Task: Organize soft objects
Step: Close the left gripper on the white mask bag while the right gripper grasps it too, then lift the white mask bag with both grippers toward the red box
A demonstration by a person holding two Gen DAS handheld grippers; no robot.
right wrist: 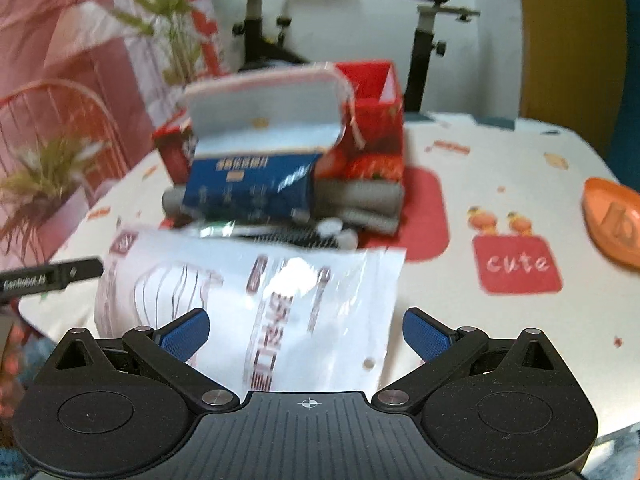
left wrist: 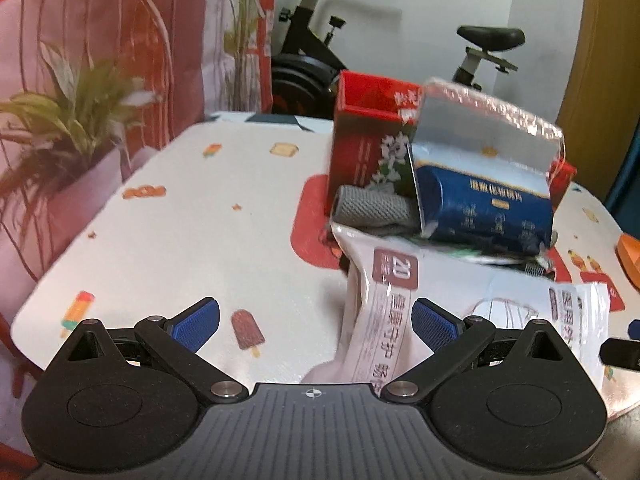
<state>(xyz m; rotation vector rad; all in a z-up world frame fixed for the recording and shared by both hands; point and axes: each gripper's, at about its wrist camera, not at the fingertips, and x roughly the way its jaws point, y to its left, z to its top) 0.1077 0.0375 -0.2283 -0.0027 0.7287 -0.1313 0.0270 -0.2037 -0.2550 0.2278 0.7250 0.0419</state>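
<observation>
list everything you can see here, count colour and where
red box: 1, red, open top, back of the pile
blue packet: 1, blue and silver, leaning on the red box
grey cloth: 1 bundle, grey, beside the blue packet
white packet: 1, white with red print, front of the pile
orange item: 1, orange, right table edge
table: 1, white patterned cover
plant: 1, green, left of the table
exercise bike: 1, black, behind the table
left gripper: 1, black, blue pads, open
right gripper: 1, black, blue pads, open
</observation>
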